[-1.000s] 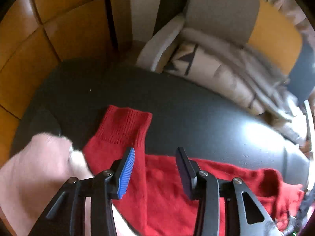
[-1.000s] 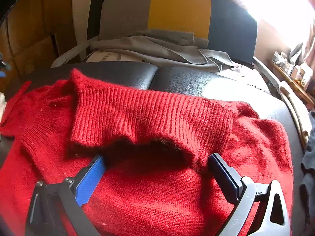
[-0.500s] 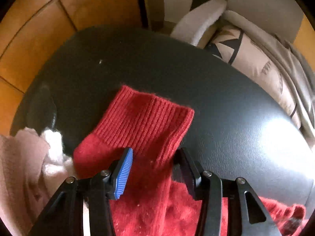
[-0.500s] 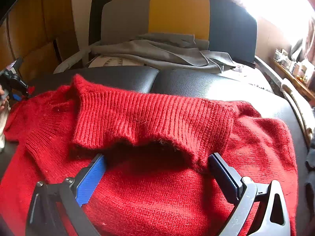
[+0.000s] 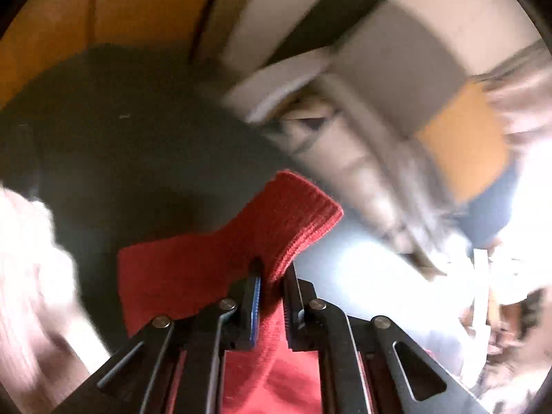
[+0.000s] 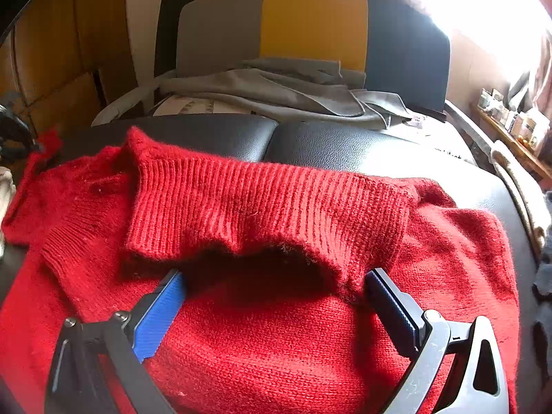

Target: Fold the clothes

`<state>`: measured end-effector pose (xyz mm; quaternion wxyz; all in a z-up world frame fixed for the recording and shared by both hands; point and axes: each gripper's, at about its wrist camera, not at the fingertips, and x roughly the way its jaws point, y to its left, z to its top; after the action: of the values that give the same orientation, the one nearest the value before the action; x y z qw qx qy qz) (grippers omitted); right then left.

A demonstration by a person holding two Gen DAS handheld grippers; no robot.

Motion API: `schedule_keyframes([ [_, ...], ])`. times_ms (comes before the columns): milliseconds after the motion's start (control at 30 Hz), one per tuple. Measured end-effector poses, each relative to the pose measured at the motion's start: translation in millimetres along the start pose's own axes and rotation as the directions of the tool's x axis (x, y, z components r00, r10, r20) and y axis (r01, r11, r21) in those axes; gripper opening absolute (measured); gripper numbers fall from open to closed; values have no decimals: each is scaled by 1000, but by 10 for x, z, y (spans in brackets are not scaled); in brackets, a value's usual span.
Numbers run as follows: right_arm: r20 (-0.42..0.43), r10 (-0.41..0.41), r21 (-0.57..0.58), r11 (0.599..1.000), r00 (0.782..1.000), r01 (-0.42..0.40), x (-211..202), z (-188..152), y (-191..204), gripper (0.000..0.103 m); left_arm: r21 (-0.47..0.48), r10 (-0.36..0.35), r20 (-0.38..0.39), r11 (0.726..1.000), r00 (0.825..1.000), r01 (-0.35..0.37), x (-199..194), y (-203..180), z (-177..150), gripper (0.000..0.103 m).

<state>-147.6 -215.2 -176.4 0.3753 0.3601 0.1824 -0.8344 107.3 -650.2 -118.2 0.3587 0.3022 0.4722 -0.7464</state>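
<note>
The left gripper's (image 5: 272, 286) jaws are closing, narrowed to a slim gap with the ribbed cuff of a red sleeve (image 5: 276, 227) pinched between the pads, the cuff bending up and over the fingertips. The right gripper's (image 6: 272, 296) jaws stand wide apart, one pad on each side of the sweater's folded collar, with nothing pressed between them.

The black leather seat (image 6: 345, 145) is the largest surface, its two cushions meeting at a seam behind the garment. Spread across it lies the red knit sweater (image 6: 276, 345), which fills most of the right wrist view; its body lies flat under the right gripper and reaches nearly to the seat's right edge. Behind the seat stands a chair (image 6: 310, 24) with a back in grey, yellow and dark blue panels, and grey cloth (image 6: 276, 93) is heaped on it. Orange-brown wooden panels (image 6: 51, 51) cover the wall at the left.

On the sweater, the wide ribbed turtleneck collar (image 6: 269, 203) is folded down toward the camera, its dark opening just beyond the right fingertips. A ribbed cuff (image 6: 69, 245) lies on the body to the collar's left. In the left wrist view, blurred throughout, a pale fuzzy garment (image 5: 31, 276) sits at the left edge beside the sleeve. A shelf of small items (image 6: 514, 124) shows at far right.
</note>
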Motion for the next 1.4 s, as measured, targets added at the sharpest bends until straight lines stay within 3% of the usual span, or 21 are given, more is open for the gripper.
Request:
schedule_keyframes([
  [67,-1,-3,-2,1000,1000,3,1,-1,3,103,30,-99,22,995,995,98,-182,-144,-127,9],
  [133,-1,-6,-4,1000,1000,6,2,-1,6,103,62,-212,27,976,977,210,-340,-308,-297,9],
  [267,-2,-5,-5,1000,1000,5,-2,1,4,103,150,-384,-5,913,923,380,-520,-727,-719,9],
  [367,-4,-5,-6,1000,1000,5,-3,6,5,103,200,-446,-77,869,892,452,-477,-1053,-1079,9],
  [433,-4,-4,-7,1000,1000,4,-4,8,4,103,231,-459,-124,849,880,476,-384,-1275,-1242,9],
  [667,-4,-3,-6,1000,1000,3,-4,13,0,103,253,-527,-270,769,806,588,-78,-1918,-1893,9],
  [800,-4,3,-2,1000,1000,-3,-3,14,-14,103,283,-478,-355,764,804,579,183,-2094,-2231,11],
  [867,-5,8,0,1000,1000,-8,-5,15,-24,103,289,-444,-370,780,816,555,301,-2105,-2333,13],
  [933,-11,14,3,1000,1000,-13,-4,23,-34,103,256,-449,-380,789,808,559,341,-2029,-2364,22],
  [1000,-19,20,7,1000,1000,-20,-1,35,-44,103,211,-490,-361,786,793,582,253,-1913,-2323,24],
  [1133,-43,58,-3,998,997,-58,-59,64,-66,103,164,-557,-274,776,784,609,-49,-1561,-2275,27],
  [1233,-6,135,35,990,991,-135,-314,80,-129,103,138,-555,-217,797,803,589,-203,-1148,-2312,27],
  [1300,37,261,137,955,965,-264,-456,57,-211,103,148,-513,-206,825,833,545,-203,-931,-2417,28],
  [1367,94,403,260,873,910,-413,-560,23,-306,102,146,-474,-209,849,855,507,-153,-739,-2527,28],
  [1400,130,467,315,817,875,-482,-611,5,-354,102,135,-469,-214,855,857,501,-122,-672,-2576,28],
])
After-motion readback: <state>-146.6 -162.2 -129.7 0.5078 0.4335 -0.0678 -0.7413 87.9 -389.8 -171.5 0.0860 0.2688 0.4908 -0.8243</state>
